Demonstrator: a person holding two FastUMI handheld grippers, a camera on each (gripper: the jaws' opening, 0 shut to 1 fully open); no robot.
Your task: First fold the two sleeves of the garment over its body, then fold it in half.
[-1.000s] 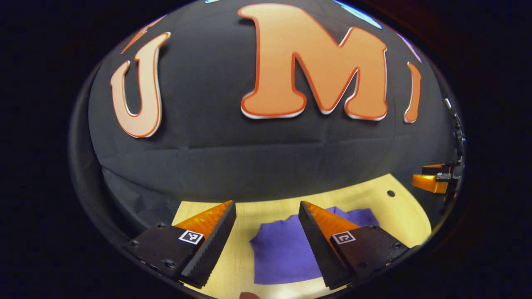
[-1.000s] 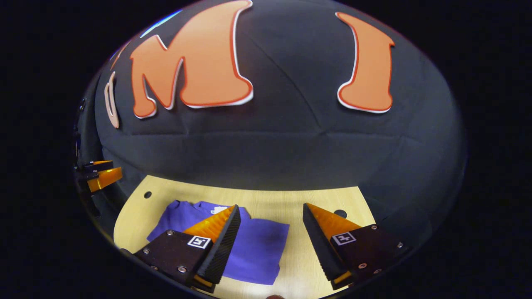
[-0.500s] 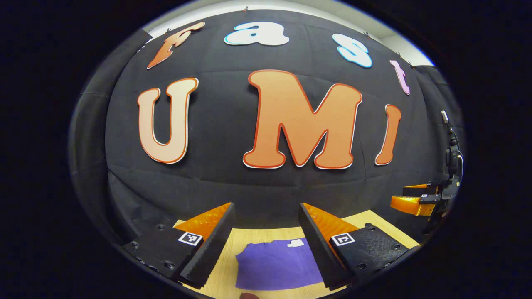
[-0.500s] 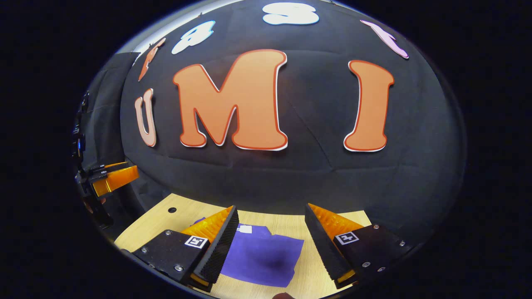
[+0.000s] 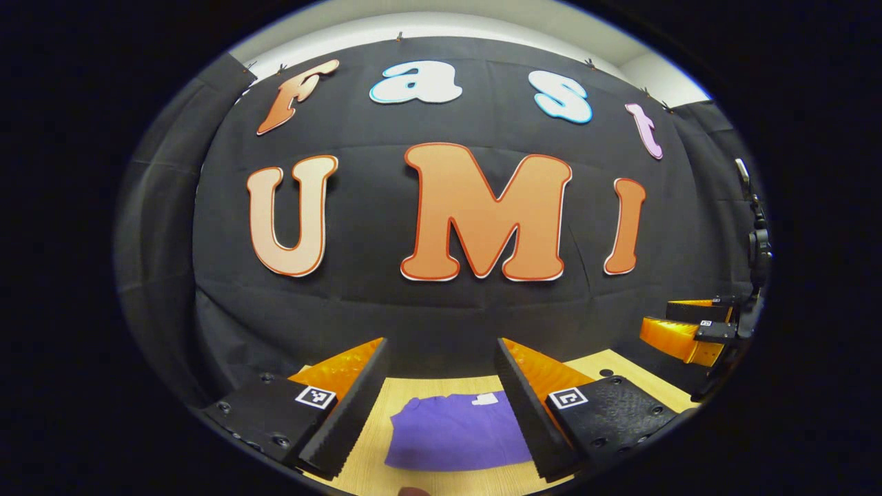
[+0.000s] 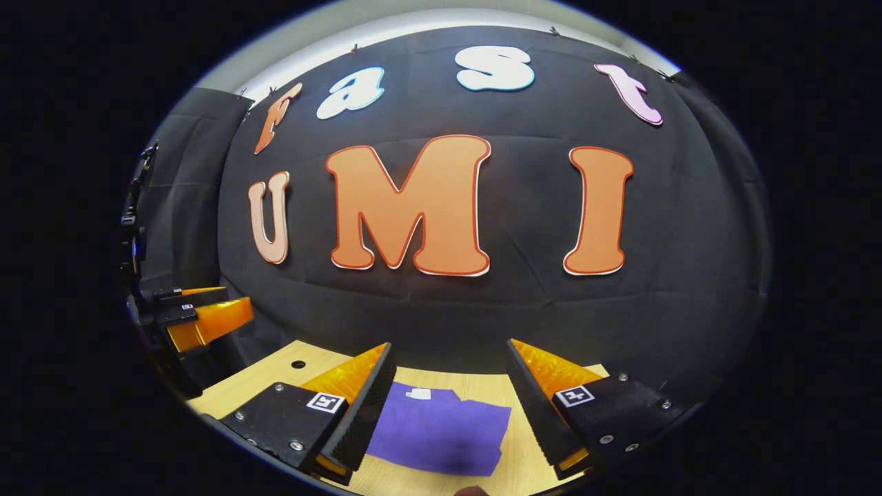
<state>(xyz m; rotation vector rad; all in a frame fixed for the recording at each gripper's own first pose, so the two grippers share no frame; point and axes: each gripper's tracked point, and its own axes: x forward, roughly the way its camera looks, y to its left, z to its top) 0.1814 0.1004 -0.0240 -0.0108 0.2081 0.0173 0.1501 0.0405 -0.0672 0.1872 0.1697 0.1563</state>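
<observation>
A purple garment (image 5: 455,432) lies folded into a compact rectangle on the light wooden table (image 5: 623,365), a small white tag at its far edge. In the left gripper view it shows between the fingers of my left gripper (image 5: 441,408), which stands open and lifted above the cloth. In the right gripper view the same garment (image 6: 441,430) lies under my right gripper (image 6: 451,413), also open and holding nothing. The right gripper (image 5: 682,329) appears far off at the right rim of the left gripper view. The left gripper (image 6: 200,318) appears at the left rim of the right gripper view.
The black booth wall (image 6: 448,310) rises just behind the table's far edge. A small round hole (image 6: 298,364) sits in the tabletop (image 6: 275,375) near the far left corner, and another hole (image 5: 606,373) shows near the right side.
Both grippers have risen and tilted upward, so the wall takes more of each view and the garment sits lower. The garment stays folded and still. Both stay open.
</observation>
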